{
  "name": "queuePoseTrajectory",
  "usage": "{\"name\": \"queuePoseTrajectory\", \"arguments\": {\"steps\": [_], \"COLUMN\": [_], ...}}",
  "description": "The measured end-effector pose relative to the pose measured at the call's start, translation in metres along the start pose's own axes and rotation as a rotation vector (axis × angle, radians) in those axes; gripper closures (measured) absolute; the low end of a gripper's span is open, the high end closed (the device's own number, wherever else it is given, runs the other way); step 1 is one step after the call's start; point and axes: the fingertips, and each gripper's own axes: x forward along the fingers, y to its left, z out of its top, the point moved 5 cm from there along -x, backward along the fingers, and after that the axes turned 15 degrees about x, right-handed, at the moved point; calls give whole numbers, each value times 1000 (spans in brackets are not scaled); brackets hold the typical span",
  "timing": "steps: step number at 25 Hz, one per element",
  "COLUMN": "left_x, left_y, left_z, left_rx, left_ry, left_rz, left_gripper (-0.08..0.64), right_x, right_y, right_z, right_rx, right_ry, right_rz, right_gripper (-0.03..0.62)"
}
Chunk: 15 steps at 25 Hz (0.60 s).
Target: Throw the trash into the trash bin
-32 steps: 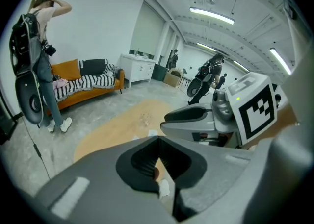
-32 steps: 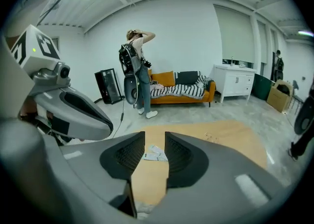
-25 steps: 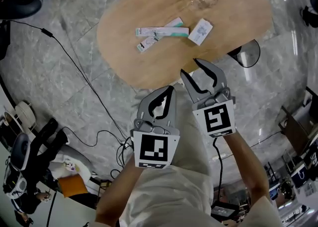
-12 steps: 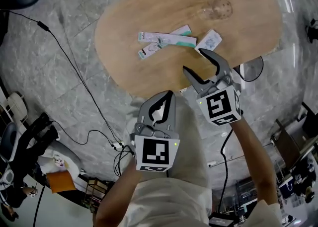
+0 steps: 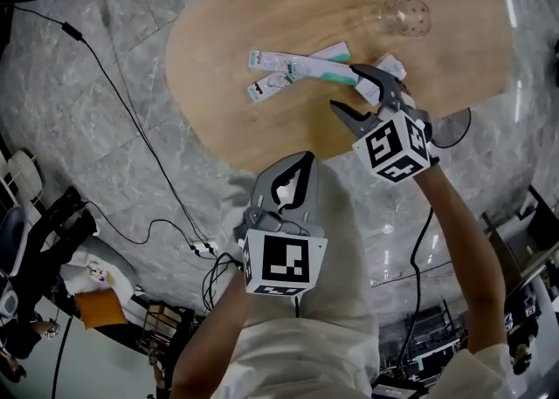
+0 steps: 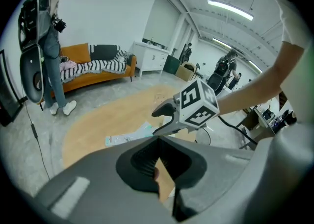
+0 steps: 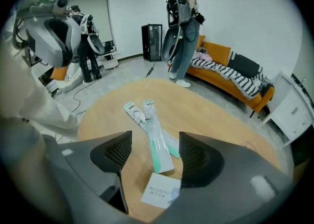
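Two long toothbrush packets (image 5: pixel 297 65) lie crossed on the oval wooden table (image 5: pixel 227 30), and a small white packet (image 5: pixel 395 65) sits just to their right. My right gripper (image 5: pixel 347 89) hangs over the table's near edge beside them, open with nothing between its fingers; its jaws have just been opening. In the right gripper view, the long packet (image 7: pixel 157 142) and the white packet (image 7: pixel 159 190) lie on the table below the gap of the right gripper (image 7: pixel 154 145). My left gripper (image 5: pixel 300 161) is shut and empty, off the table's near edge.
A clear plastic cup (image 5: pixel 403 15) lies at the table's far right. Cables (image 5: pixel 131 118) run across the marble floor on the left. An orange sofa (image 6: pixel 83 73) and a standing person (image 6: pixel 49 46) are beyond the table.
My right gripper has moved forward and down over the table's edge toward the packets, rolled, and its jaws stand wider. My left gripper has sunk a little.
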Motion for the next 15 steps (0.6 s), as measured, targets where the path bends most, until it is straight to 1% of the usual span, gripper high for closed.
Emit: {"name": "queuePoseTrajectory", "arguments": {"steps": [3,6,9,12,13,14,15], "left_x": [5,4,6,2,0,-2,-3], "left_y": [0,0,0,-1,-1,-1,0], "left_z": [-4,-8,-13,-15,-16,-18,-19], "left_rx": [22,13,-6,-2,0,0,1], "left_ry": [10,29,57,56,57,58,60], "left_rz": [-10,-27,-57,-65,-67,-69,-70], "left_gripper": [560,560,560,560,560,560,560], "right_x": [23,45,62,73,75,76,77], "right_y": [-5,-10,-19,-20,-19,-18,-17], "right_z": [-12,-24,-30,-35,-36,-37,-36], "right_rx": [-61,-91,-128,-164,-177,-189,-199], "right_ry": [52,139,195,240,249,254,256], "right_rz": [20,35,9,3,3,1,-2], "right_gripper": [272,272,272,272,280,308,353]}}
